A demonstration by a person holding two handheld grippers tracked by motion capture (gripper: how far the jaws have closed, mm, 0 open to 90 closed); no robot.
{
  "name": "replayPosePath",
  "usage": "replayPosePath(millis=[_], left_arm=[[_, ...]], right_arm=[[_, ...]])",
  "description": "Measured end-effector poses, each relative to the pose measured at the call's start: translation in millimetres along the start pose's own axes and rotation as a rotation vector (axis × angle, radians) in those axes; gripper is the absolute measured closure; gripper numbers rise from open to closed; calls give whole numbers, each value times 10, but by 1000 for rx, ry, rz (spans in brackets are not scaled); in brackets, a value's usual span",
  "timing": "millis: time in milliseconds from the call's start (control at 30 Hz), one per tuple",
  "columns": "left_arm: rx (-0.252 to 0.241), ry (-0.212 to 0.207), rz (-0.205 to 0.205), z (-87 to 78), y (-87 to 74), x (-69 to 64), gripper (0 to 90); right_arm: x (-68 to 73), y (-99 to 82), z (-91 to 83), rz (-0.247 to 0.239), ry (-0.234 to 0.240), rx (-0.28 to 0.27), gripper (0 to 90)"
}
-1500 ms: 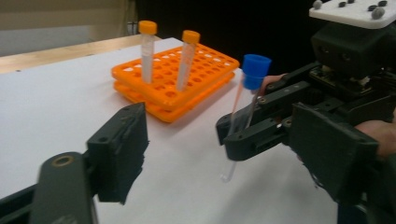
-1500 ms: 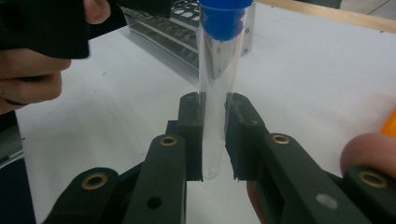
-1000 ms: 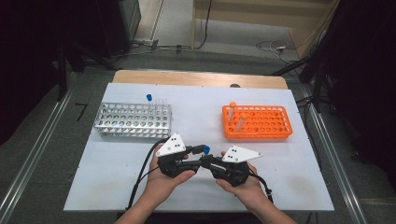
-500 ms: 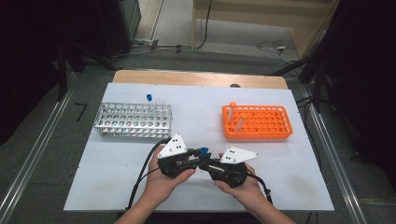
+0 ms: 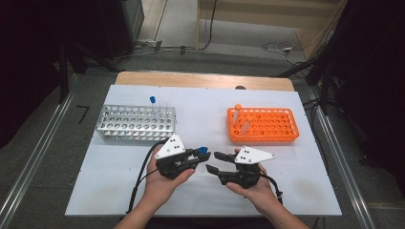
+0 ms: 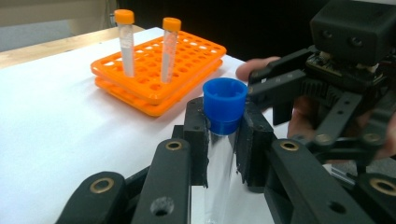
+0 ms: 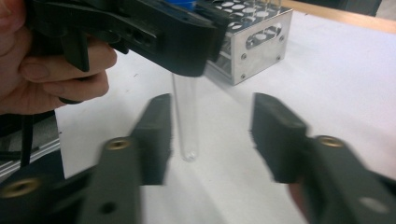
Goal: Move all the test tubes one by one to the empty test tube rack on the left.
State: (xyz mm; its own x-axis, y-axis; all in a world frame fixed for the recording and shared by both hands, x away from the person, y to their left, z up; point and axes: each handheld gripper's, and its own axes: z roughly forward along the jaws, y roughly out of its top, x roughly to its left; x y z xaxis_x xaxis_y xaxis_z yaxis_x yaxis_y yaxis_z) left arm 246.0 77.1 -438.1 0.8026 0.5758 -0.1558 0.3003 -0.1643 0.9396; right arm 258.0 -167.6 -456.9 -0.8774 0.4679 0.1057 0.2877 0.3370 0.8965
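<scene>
Above white table (image 5: 119, 181), left gripper (image 6: 223, 140) clamps blue-capped tube (image 6: 224, 126).

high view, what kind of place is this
Probably a lab bench set up for recording: a white table with a metal tube rack and an orange tube rack, cables on the floor behind.

tube (image 6: 219, 154) | clear, blue cap; upright | clamped below cap between left tongs (image 6: 223, 135)

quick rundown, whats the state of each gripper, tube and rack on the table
left gripper: shut on blue-capped tube, capped, upright
right gripper: jaws just opening, apart from the tube
orange rack: holds two orange-capped tubes
metal rack: holds one blue-capped tube
</scene>
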Motion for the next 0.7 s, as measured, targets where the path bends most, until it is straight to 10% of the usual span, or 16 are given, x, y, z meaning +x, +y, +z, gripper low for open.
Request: replayPosePath(millis=[267,700], left_arm=[[-16,28,-13,-92,10,97,762],[-57,139,-22,-421,87,396,762]], right_arm=[[-156,-12,-121,11,-27,-18,87],[-399,-142,-401,13,-90,-18,26]])
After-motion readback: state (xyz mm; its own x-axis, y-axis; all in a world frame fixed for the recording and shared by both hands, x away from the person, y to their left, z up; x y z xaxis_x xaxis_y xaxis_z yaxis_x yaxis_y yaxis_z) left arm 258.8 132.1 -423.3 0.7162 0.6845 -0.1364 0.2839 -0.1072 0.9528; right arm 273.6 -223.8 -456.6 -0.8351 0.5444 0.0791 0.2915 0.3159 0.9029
